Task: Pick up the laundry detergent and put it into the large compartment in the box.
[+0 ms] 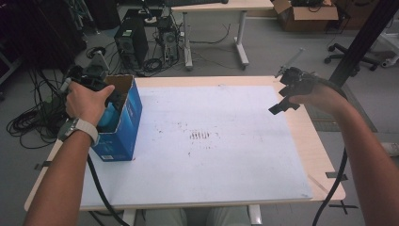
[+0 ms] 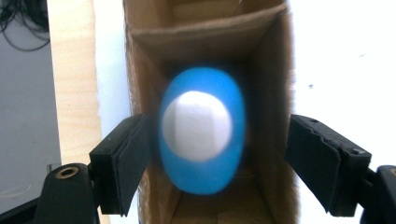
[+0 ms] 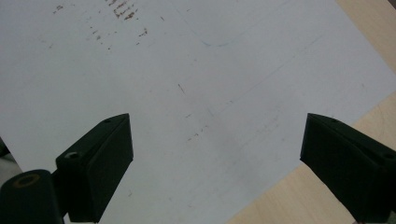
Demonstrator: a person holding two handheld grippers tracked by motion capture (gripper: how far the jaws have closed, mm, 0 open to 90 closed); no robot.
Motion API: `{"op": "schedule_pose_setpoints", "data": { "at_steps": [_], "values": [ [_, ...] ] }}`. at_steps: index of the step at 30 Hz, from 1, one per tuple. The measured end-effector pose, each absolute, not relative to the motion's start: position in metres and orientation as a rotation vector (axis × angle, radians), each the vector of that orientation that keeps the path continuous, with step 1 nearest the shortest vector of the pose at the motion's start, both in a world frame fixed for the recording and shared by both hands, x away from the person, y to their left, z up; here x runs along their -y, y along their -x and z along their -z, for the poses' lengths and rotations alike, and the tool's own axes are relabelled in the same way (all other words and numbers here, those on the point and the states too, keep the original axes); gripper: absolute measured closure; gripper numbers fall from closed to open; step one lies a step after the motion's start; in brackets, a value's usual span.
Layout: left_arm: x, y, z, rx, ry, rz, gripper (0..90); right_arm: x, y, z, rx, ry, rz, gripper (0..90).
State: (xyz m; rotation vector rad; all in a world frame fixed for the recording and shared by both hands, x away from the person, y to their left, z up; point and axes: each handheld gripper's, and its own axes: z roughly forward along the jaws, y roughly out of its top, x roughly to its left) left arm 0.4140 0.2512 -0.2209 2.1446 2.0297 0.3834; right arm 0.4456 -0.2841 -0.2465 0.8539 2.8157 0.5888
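A: Status on the left tool?

B: Released. Left gripper view shows its jaws spread above the open top of the blue box, pads clear of everything. The blue bottle with the white cap sits down inside the box, between the cardboard walls, blurred in that view. Nothing is pinched.

A: So the bottle is in?

B: Looks that way. The high view shows the box standing at the left edge of the counter, with the left hand over its opening and a bit of blue visible inside.

A: Right tool?

B: Jaws wide apart, holding nothing, hovering over the right side of the white sheet. Well apart from the box.

A: Risks?

B: Three, as I judge it. One: the left jaw is close to the box wall. Pulling out at an angle could catch the cardboard rim and drag or tip the box. It's tall and narrow, and it's near the counter edge, so a tip goes to the floor. Two: can't tell whether the bottle stands upright or leans. If it leans on a wall, the box gets top-heavy to that side. Three: the cable from the left tool trails by the box base and could snag it.

A: Mitigation?

B: Lift straight up, jaws kept apart. The right tool could steady the box.
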Motion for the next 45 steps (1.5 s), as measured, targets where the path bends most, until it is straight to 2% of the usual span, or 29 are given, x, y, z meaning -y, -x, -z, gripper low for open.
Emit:
{"op": "schedule_pose_setpoints", "data": {
  "at_steps": [7,20,24,29,34,45],
  "values": [
    [-0.236,-0.399,0.184,-1.935,-2.180,-0.362,22.8,0.285,-0.443,0.245,-2.811,-0.846,-0.594,9.3],
    [-0.165,-0.348,0.135,-1.542,-2.387,-0.373,22.9,0.283,-0.441,0.244,-2.815,-0.822,-0.604,9.3],
    [-0.143,-0.336,0.132,-1.412,-2.458,-0.338,20.3,0.284,-0.440,0.243,-2.810,-0.826,-0.611,9.3],
    [-0.123,-0.327,0.134,-1.295,-2.501,-0.292,9.5,0.284,-0.440,0.241,-2.808,-0.818,-0.620,9.3],
    [-0.105,-0.320,0.140,-1.181,-2.549,-0.254,3.9,0.285,-0.440,0.242,-2.810,-0.822,-0.610,9.3],
    [-0.087,-0.312,0.154,-1.074,-2.584,-0.209,4.0,0.284,-0.441,0.243,-2.812,-0.823,-0.607,9.3]
  ]
}}
